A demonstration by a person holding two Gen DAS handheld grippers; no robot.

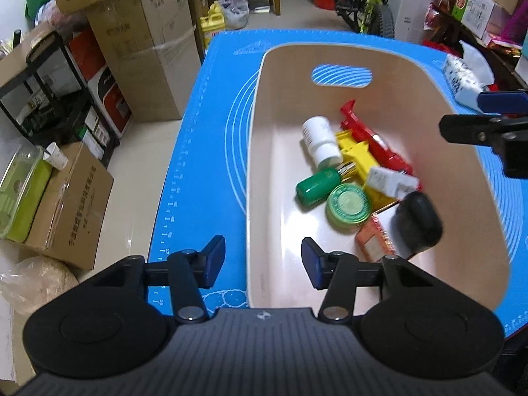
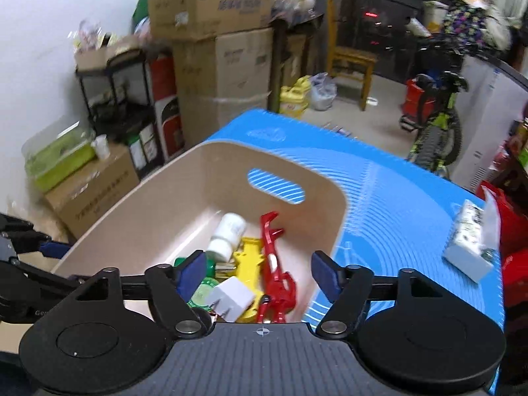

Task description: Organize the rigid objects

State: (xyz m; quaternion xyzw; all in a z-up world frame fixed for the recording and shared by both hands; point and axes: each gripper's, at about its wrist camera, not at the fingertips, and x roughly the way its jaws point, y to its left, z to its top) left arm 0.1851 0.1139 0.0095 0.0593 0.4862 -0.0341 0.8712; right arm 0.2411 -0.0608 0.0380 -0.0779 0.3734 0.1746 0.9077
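A beige bin stands on the blue mat. In it lie a white bottle, a green bottle, a green round tin, a yellow toy, a red toy, a white charger, a black oval object and an orange-red box. My left gripper is open and empty, astride the bin's near left wall. My right gripper is open and empty above the bin's right wall; it also shows in the left wrist view.
A tissue pack lies on the mat at the right; it also shows in the left wrist view. Cardboard boxes, a black rack and a green tray stand on the floor to the left. A bicycle stands beyond the table.
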